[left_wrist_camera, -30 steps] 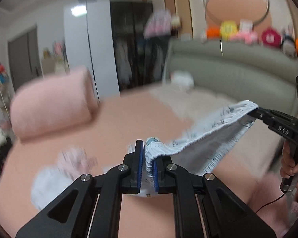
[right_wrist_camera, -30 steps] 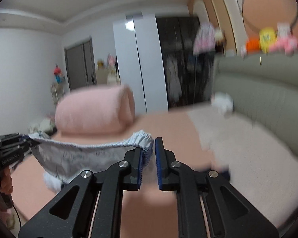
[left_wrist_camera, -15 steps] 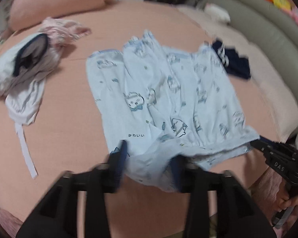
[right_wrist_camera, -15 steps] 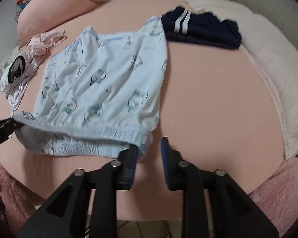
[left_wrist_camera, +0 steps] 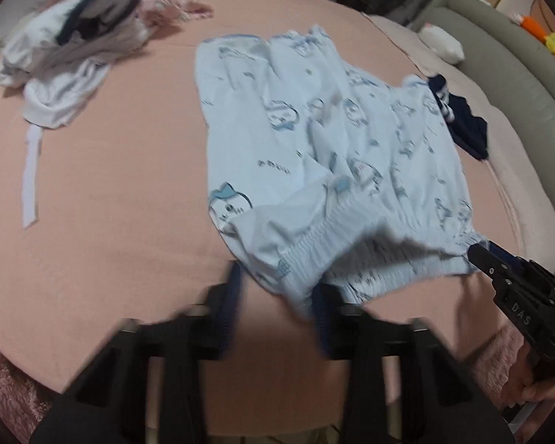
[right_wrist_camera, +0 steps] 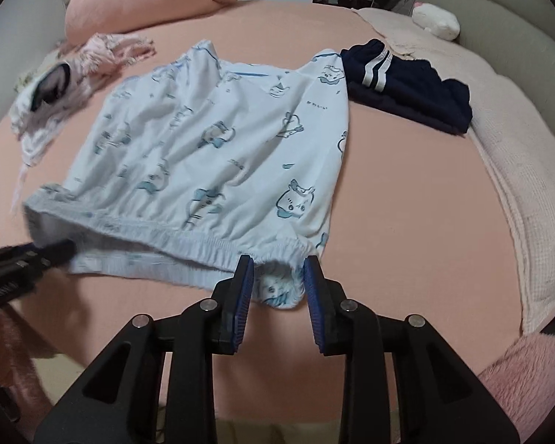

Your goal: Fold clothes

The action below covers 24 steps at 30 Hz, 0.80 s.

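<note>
We have the pale blue printed shorts [right_wrist_camera: 211,155] spread flat in the middle of the pink bed [right_wrist_camera: 407,203], waistband [right_wrist_camera: 203,244] towards the lower edge of the frame and the legs pointing to the top.

The right gripper [right_wrist_camera: 277,285] has just been opening. Its jaws stand apart, and the waistband's right corner lies loose between them, not pinched.

The left gripper [left_wrist_camera: 277,296] is blurred. Its jaws have just been closing, yet in its own view we see a gap beside the cloth corner hanging between them, so we read it as not clamping.

To do this step well, we judge both corners should be let go fully and drawn clear low, so the waistband is not dragged. The wrinkles in the middle want smoothing before any fold. The folded navy shorts [right_wrist_camera: 407,88] at upper right touch one leg, so we should fold away from them.
</note>
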{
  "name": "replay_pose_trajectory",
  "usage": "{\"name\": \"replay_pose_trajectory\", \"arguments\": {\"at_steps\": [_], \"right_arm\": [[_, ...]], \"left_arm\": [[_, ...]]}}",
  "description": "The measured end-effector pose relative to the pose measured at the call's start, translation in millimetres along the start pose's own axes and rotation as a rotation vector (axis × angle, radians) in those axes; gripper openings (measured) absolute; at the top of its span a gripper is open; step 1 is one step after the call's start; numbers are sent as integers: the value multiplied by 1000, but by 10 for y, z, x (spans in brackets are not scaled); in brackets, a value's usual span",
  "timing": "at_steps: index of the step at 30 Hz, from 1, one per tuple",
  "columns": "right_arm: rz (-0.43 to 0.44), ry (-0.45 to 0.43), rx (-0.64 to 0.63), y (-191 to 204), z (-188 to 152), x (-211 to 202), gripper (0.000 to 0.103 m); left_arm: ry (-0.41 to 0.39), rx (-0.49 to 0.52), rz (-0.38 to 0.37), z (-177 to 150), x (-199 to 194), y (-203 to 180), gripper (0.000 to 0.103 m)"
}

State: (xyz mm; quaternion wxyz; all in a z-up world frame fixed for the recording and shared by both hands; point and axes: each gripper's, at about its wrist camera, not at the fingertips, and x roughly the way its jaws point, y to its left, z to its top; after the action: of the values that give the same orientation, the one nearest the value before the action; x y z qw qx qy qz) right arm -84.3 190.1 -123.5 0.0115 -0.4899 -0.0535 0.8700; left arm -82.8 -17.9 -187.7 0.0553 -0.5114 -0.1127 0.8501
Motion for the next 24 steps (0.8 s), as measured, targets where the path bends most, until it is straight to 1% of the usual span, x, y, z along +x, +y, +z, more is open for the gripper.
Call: {"name": "replay_pose_trajectory", "arguments": {"at_steps": [2, 3, 5, 6, 8, 9, 11, 13, 15, 16, 17, 18, 19, 20, 23, 24], "right_arm": [[-59, 15, 20, -62, 1, 70, 28], [-68, 18, 51, -124, -5, 70, 28], [-61, 6, 124, -279, -22, 19, 28], [-49, -1, 142, -324, -33, -14, 28], [-31, -13, 148, -350, -53, -80, 28], [-30, -18, 135, -327, -59, -110, 28], [-21, -18, 96, -241, -74, -136, 28], [29, 8, 72, -186, -83, -78, 28], [17, 42, 60, -165, -108, 13, 28], [7, 59, 54, -156, -121, 59, 28], [-3, 76, 49, -148, -134, 104, 28], [-14, 83, 45, -142, -141, 106, 28], [-27, 85, 41, -138, -148, 93, 23], [-21, 79, 42, -135, -133, 36, 18], [27, 59, 54, -126, -89, -170, 13], [50, 53, 64, -129, -79, -250, 13]], "left_arm": [[-18, 0, 30, 33, -61, 37, 11], [-27, 0, 45, 50, -94, 57, 10], [-47, 7, 27, 89, -221, 105, 10], [-68, 12, 33, 117, -298, 113, 10], [-106, 56, 40, 147, -447, 38, 11], [-110, 88, 49, 163, -483, -10, 11], [-91, 108, 47, 167, -445, -42, 11], [-41, 90, 38, 97, -286, 10, 11], [13, 69, 29, 18, -113, 70, 10], [18, 76, 35, -15, -90, 68, 5], [18, 89, 45, -47, -83, 58, 5], [-1, 94, 44, -24, -147, 44, 5], [-25, 97, 39, 13, -231, 28, 5], [-51, 111, 42, 67, -332, -2, 6], [-123, 166, 63, 228, -644, -89, 6], [-128, 172, 58, 259, -724, -92, 6]]}}
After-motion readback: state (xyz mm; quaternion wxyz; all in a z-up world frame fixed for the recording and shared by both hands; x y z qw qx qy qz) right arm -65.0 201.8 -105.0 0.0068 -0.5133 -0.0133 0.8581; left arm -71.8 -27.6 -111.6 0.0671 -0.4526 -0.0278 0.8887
